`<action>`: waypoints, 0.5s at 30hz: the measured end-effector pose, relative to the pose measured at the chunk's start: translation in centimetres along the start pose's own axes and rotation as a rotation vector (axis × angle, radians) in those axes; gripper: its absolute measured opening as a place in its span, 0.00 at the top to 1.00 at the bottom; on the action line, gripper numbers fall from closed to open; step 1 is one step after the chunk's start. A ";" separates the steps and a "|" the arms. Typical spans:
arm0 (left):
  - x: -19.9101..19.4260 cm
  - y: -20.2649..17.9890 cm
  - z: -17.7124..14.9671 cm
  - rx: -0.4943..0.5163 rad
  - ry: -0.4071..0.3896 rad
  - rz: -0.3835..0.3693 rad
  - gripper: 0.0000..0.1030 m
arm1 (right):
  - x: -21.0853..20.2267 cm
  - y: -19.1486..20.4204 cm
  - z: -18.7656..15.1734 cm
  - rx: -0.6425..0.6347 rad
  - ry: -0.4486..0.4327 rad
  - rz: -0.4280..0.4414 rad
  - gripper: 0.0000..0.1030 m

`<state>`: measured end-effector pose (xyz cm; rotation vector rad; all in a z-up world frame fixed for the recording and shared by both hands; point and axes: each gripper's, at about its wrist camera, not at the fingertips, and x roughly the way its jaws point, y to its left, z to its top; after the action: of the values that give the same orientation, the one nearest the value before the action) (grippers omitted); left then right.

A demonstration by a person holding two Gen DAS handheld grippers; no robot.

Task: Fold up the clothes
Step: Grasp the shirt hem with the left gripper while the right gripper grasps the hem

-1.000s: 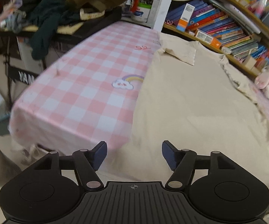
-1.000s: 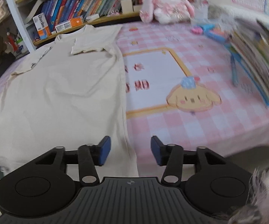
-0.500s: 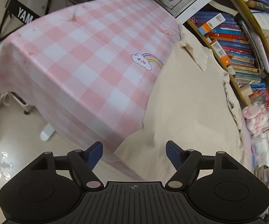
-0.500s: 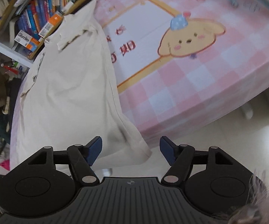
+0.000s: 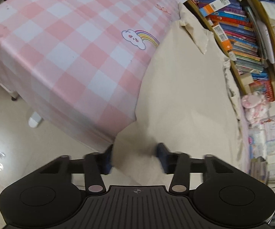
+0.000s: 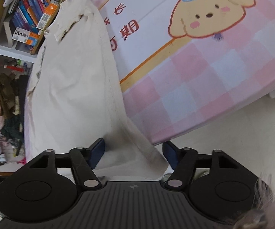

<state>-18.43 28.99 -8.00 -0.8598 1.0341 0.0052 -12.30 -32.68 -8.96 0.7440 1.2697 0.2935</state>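
Grabbing the near hem of the cream garment point(image 5: 185, 87), which lies flat and lengthwise on the pink checked tabletop point(image 5: 65, 43), collar end far by the bookshelf point(image 5: 238, 30), bottom edge hanging over the near edge. That overhang is why both tongs come in low from the near side: the hem is free to pinch there.

Left tongs point(image 5: 135, 157): jaws have just been closing, left hem corner sits between them, cloth looks bunched against both pads, so grasping the corner or very nearly; blur leaves it unsure.

Right tongs point(image 6: 133, 152): jaws have just narrowed a little but stand apart, right hem corner lies in the gap, pads not pressing it, so released, not yet gripping.

One tool per corner so the hem lifts evenly, likely to carry it toward the far collar for a half fold. Cartoon dog print point(image 6: 211, 11) sits right of the garment, clear of it.
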 end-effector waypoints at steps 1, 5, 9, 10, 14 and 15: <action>-0.3 -0.1 -0.1 0.003 0.002 -0.009 0.78 | -0.1 0.0 -0.1 0.002 0.009 0.013 0.51; -1.0 -0.8 -0.5 0.038 0.012 0.006 0.94 | -1.1 0.5 -0.8 -0.051 0.030 0.075 0.90; -2.1 -1.4 -0.8 0.065 0.009 0.005 0.94 | -2.0 1.2 -1.3 -0.105 0.040 0.073 0.92; -2.4 -1.5 -1.0 0.068 0.007 0.001 0.94 | -2.4 1.4 -1.3 -0.110 0.039 0.076 0.92; -3.3 -1.7 -1.6 0.068 0.000 -0.005 0.94 | -3.7 1.9 -1.5 -0.133 0.038 0.093 0.92; -3.5 -1.6 -2.0 0.063 0.000 -0.005 0.94 | -4.0 1.9 -1.6 -0.138 0.040 0.096 0.92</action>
<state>-21.17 28.00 -4.85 -0.8053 1.0271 -0.0315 -14.59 -33.04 -4.86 0.6848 1.2402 0.4720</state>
